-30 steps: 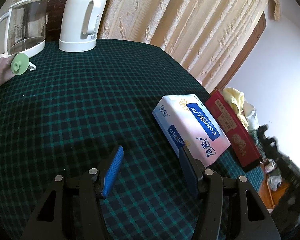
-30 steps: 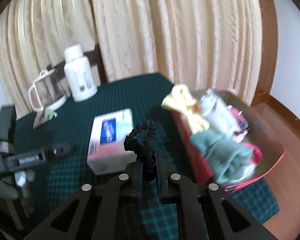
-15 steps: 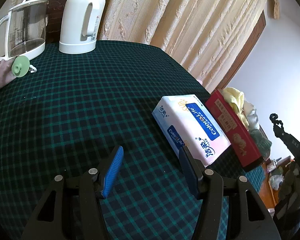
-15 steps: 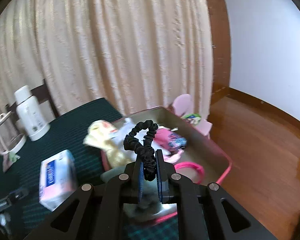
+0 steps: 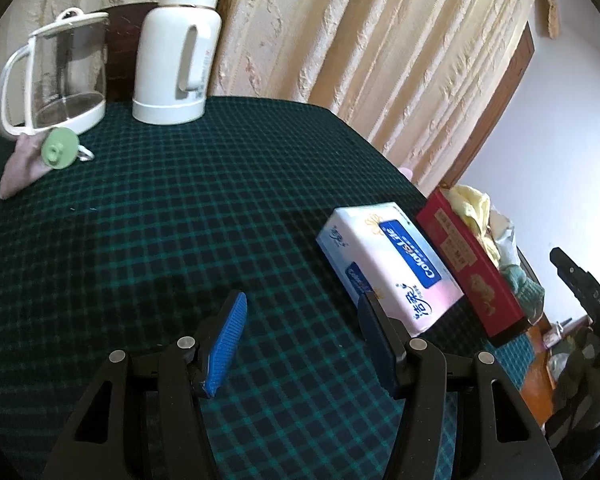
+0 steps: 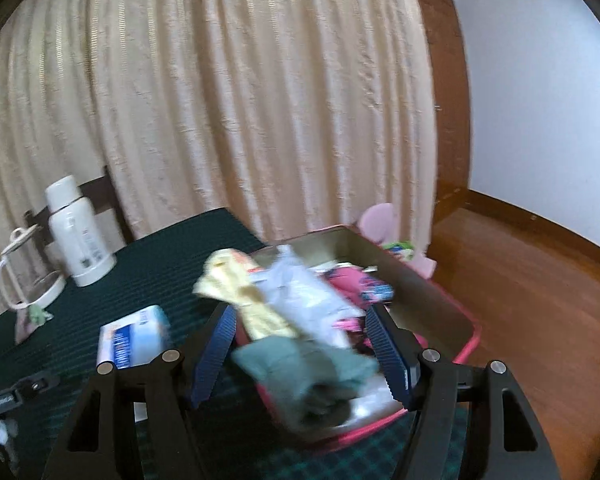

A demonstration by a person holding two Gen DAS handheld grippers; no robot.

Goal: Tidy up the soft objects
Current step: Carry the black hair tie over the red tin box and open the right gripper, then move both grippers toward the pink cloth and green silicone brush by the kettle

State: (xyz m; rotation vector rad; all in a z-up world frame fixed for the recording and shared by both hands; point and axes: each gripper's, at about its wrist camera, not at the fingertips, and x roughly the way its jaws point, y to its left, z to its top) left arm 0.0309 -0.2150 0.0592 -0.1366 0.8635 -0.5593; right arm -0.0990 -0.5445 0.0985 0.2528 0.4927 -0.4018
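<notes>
The right gripper [image 6: 300, 354], fingers just sprung wide and empty, hangs directly above the red cardboard box [image 6: 466, 346] of soft clothes; the left gripper [image 5: 302, 334], half open and empty, sits further off.

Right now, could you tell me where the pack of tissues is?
The pack of tissues lies on the checked tablecloth, right of centre in the left wrist view, directly beside the red box of soft things.

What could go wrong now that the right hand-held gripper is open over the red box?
1. The right hand-held gripper has just been opening and nothing is between its fingers; the picture is blurred, so whether anything landed inside the red box is unclear.
2. The yellow cloth drapes over the box rim and could slide out.
3. The box sits near the table edge, so a push could tip it off.
</notes>
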